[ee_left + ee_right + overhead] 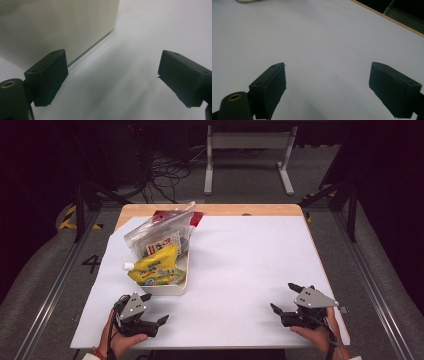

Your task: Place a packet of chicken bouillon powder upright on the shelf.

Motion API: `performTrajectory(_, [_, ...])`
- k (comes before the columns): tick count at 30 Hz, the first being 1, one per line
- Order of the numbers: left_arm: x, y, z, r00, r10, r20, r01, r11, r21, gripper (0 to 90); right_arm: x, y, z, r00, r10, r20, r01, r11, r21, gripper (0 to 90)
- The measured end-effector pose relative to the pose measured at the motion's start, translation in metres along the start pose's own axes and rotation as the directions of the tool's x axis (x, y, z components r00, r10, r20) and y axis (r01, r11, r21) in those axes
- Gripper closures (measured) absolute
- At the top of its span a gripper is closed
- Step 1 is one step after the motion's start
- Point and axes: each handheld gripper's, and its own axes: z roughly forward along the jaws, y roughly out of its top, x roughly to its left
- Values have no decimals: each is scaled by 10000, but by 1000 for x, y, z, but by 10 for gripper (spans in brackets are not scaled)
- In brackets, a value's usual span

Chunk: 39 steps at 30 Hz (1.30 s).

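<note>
Jaws of the left gripper (pixel 156 309) stand wide apart with nothing between them, low over the white paper sheet (pixel 235 270) that covers the table, just short of the near wall of the shallow white rectangular tray (pixel 172 289). In the left gripper view that pale wall (pixel 57 27) rises close ahead. The right gripper (pixel 282 296) is likewise spread and empty, well apart on the other side.

In the tray lies a yellow soft refill pouch with a white cap (pixel 152 267), and leaning behind it a clear zip bag of packets (pixel 157 235). The pouch looks limp and slippery, probably sloshing with liquid, so a pinch on the flat body may slide; the stiffer neck below the cap seems the surest hold. The tray itself looks rigid and light, best taken by its rim.
</note>
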Motion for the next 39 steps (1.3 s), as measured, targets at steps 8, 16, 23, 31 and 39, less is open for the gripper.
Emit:
performTrajectory(8, [1,3,5,9997,158,179,-159,9999,41,96,-7,-16,-14,9986,272,447,-273,9996,32,139])
performTrajectory(16, [2,5,6,9994,230,269,-228,9997,-54,95,-17,-32,-23,9927,646,1023,-670,9975,207,121])
performTrajectory(23, [1,6,7,9985,323,441,-320,9995,-73,95,-18,-36,-24,9919,668,1079,-702,9971,278,116])
performTrajectory(31, [-1,7,7,9973,458,581,-456,9989,-46,95,-16,-33,-26,9914,687,1117,-709,9974,160,114])
performTrajectory(39, [-2,8,9,9972,498,564,-502,9987,64,95,-15,-34,-24,9927,642,1021,-665,9976,195,114])
